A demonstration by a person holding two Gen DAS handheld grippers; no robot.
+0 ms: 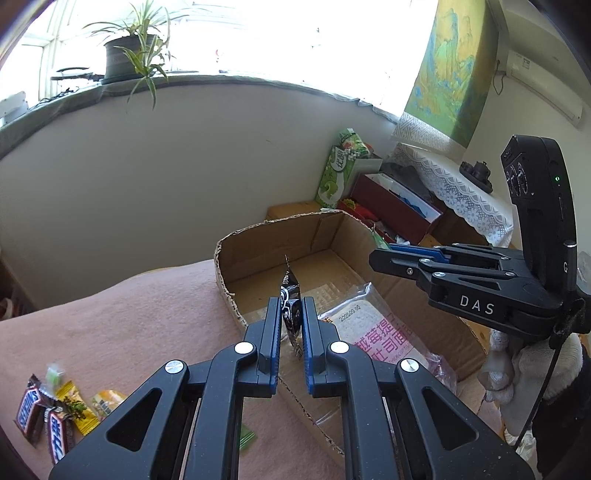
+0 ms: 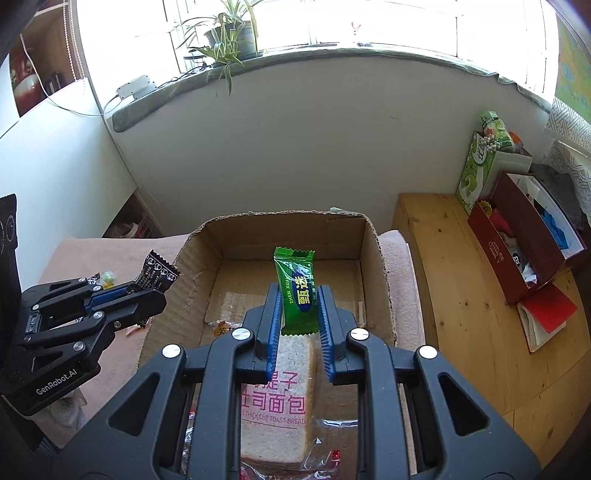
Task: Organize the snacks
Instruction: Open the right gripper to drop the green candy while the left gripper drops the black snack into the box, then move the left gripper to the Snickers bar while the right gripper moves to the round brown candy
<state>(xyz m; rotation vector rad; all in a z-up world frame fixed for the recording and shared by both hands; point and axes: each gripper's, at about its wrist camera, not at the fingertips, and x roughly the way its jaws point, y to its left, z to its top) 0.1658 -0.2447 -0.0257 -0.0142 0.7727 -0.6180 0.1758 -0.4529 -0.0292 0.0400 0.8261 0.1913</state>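
Snacks are mid-delivery: the right gripper [image 2: 298, 295] clamps a green candy [image 2: 297, 291] above the cardboard box [image 2: 380, 254], the left gripper [image 1: 291, 317] pinches a black wrapper [image 1: 290, 295] at its rim, so releasing inside likely follows.

window [image 2: 295, 22]: bright | sill: potted plant [image 1: 127, 55] (spidery leaves) | wall [image 1: 147, 166]: white

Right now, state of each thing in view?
Left tool: shut on black wrapper.
Black wrapper: held, at box's near wall.
Right tool: shut on green wrapper.
Green wrapper: held upright over box.
Cardboard box: open.
Toast bread pack: sealed, lying in box.
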